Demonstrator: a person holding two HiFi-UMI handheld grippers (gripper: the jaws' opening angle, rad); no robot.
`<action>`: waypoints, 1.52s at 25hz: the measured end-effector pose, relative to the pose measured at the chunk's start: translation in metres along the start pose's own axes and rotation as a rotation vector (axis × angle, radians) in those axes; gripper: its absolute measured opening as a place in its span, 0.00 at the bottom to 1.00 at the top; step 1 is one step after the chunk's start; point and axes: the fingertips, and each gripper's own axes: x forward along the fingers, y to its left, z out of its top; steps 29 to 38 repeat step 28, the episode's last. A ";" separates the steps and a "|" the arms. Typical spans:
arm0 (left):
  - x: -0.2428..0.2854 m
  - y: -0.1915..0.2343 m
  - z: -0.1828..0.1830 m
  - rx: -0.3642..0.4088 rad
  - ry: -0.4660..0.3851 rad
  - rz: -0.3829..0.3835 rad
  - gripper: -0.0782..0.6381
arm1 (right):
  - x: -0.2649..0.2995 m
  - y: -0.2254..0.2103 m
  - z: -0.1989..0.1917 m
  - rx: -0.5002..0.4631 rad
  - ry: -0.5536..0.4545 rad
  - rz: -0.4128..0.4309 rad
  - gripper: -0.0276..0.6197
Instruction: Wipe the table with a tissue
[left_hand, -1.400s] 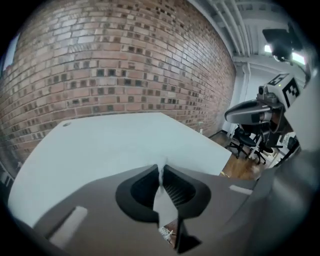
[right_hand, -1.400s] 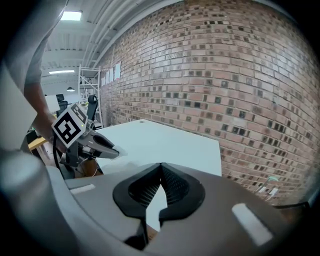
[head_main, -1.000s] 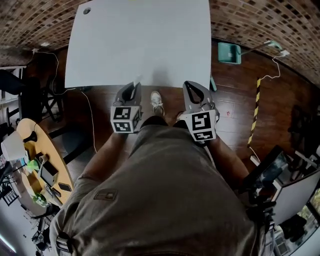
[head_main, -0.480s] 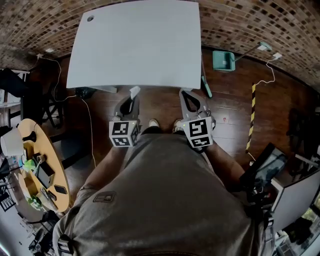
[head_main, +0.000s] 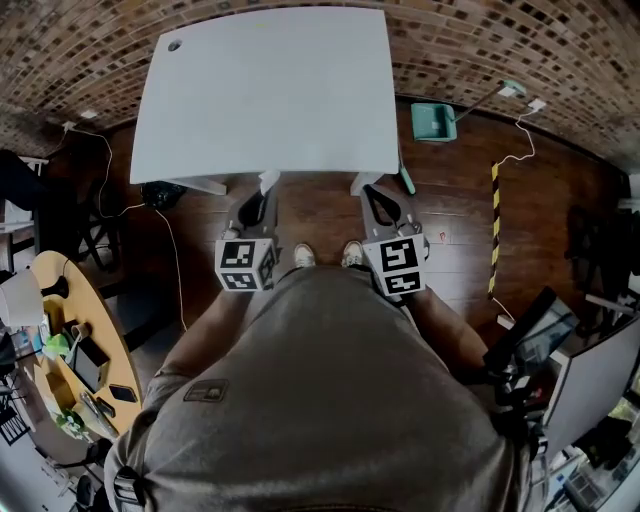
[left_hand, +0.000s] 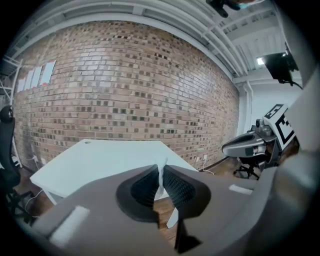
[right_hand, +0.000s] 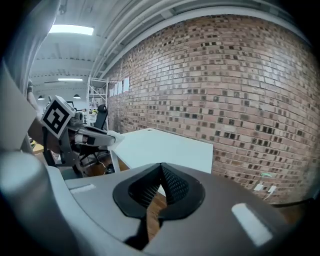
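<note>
Tissue (left_hand: 161, 175): thin white strip, held in the air above the wood floor (head_main: 320, 215).
Left gripper (left_hand: 161, 167): jaws pinching the Tissue, just short of the near table edge.
Right gripper (right_hand: 160, 168): jaws pressed together, nothing between them.
Table (head_main: 270, 90): white, ahead of both grippers, beside the brick wall (head_main: 500, 40).

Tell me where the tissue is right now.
The tissue is pinched between the shut jaws of the left gripper. In the head view it sits left of centre, just short of the near edge of the white table.
</note>
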 end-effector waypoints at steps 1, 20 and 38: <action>0.000 -0.003 0.001 0.002 -0.001 -0.007 0.15 | -0.002 -0.001 0.000 0.003 0.000 -0.003 0.06; 0.000 -0.022 -0.003 0.027 0.015 -0.049 0.14 | -0.005 -0.003 0.003 0.014 -0.036 -0.019 0.06; 0.006 -0.030 0.001 0.032 0.018 -0.057 0.15 | -0.005 -0.006 0.004 0.003 -0.047 -0.017 0.06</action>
